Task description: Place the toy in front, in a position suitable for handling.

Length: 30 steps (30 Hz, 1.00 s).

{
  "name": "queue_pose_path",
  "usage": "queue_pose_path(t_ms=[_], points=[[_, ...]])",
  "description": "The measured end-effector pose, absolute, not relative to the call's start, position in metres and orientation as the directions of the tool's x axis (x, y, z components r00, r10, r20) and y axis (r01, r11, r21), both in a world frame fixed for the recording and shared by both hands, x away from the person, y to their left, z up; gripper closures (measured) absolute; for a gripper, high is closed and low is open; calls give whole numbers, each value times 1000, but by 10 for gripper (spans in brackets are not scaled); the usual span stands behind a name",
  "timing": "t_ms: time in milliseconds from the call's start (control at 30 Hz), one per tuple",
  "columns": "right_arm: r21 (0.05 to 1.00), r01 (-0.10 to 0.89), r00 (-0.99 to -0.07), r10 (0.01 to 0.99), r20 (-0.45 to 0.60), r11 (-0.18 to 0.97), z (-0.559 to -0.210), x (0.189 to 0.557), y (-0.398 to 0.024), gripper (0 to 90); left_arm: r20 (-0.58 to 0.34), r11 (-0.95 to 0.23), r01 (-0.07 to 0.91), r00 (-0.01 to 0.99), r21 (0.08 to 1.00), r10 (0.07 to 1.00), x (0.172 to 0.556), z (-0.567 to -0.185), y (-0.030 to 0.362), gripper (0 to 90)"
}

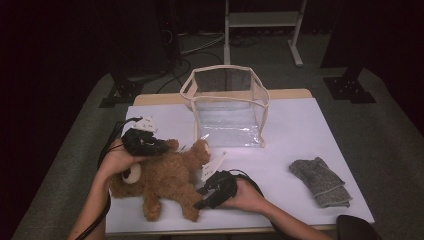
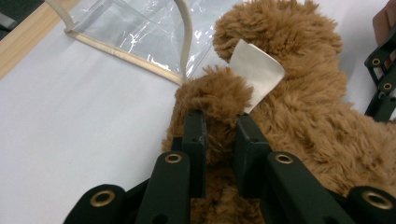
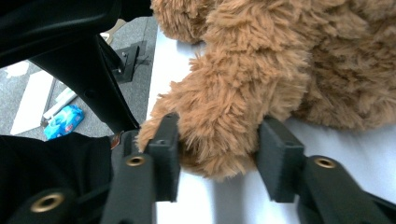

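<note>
Teddy bear on its back, left tool pinching its arm, right tool clamping a leg.

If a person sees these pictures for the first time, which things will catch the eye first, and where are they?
First comes the brown teddy bear, lying at the near left of the white table, with the left gripper shut on one furry limb and the right gripper around another. Behind it, mid-table, stands an open clear plastic bag with cream trim. A folded grey cloth lies at the near right.
</note>
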State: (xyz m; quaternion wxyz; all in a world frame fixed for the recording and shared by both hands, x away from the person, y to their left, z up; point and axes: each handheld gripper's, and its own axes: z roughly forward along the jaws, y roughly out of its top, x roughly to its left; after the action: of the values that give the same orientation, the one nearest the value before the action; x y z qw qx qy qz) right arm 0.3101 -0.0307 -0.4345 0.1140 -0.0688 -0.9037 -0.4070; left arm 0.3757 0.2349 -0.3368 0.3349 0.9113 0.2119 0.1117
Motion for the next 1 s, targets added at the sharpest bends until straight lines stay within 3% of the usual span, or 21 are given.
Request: queue_pose_path(t_ms=[400, 1000], points=[[717, 222, -963, 35, 266, 661, -433, 310, -31, 758, 56, -661, 289, 892, 692, 448, 371, -330, 244, 824], [746, 197, -965, -7, 261, 637, -405, 305, -41, 791, 72, -608, 243, 892, 756, 447, 359, -310, 249, 837]])
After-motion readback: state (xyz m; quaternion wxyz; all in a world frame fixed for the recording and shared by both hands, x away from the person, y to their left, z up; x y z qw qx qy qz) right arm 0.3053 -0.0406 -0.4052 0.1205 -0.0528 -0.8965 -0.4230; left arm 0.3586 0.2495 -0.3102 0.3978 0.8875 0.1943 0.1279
